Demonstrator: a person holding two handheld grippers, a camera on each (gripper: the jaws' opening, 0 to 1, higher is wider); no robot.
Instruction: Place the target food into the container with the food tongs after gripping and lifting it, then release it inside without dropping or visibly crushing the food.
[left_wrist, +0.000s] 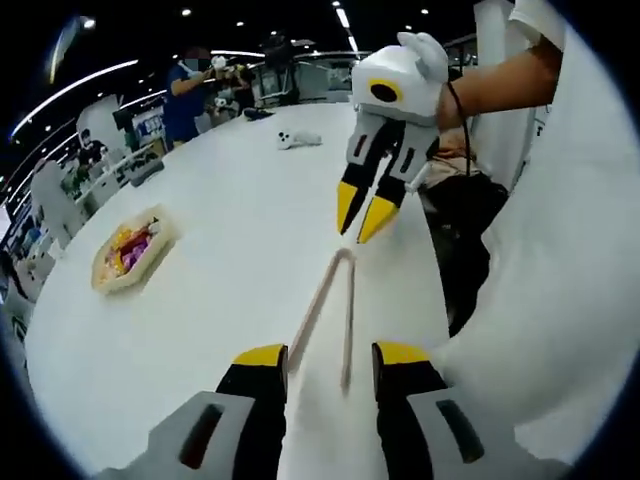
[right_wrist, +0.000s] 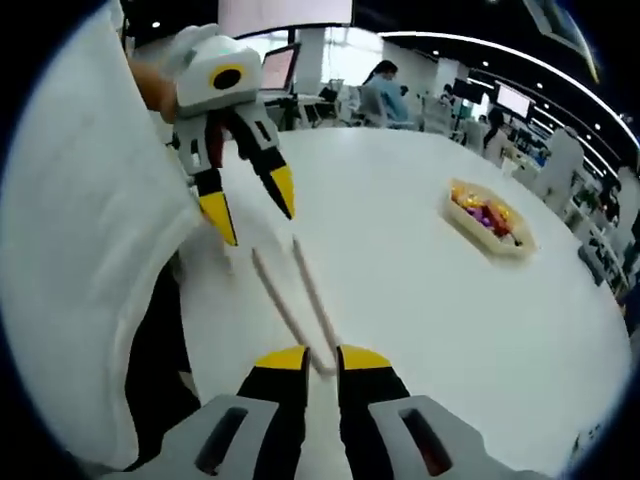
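Left gripper view: the left gripper (left_wrist: 329, 360) sits low centre, jaws parted and empty, the pale wooden food tongs (left_wrist: 335, 305) lying on the white round table (left_wrist: 240, 200) between them; a shallow beige container of colourful food (left_wrist: 130, 250) waits middle left. Right gripper view: the right gripper (right_wrist: 322, 362), bottom centre, looks nearly closed at the tongs' hinge, container right of centre. Risk: that thin pinch could let the tongs twist or slip.
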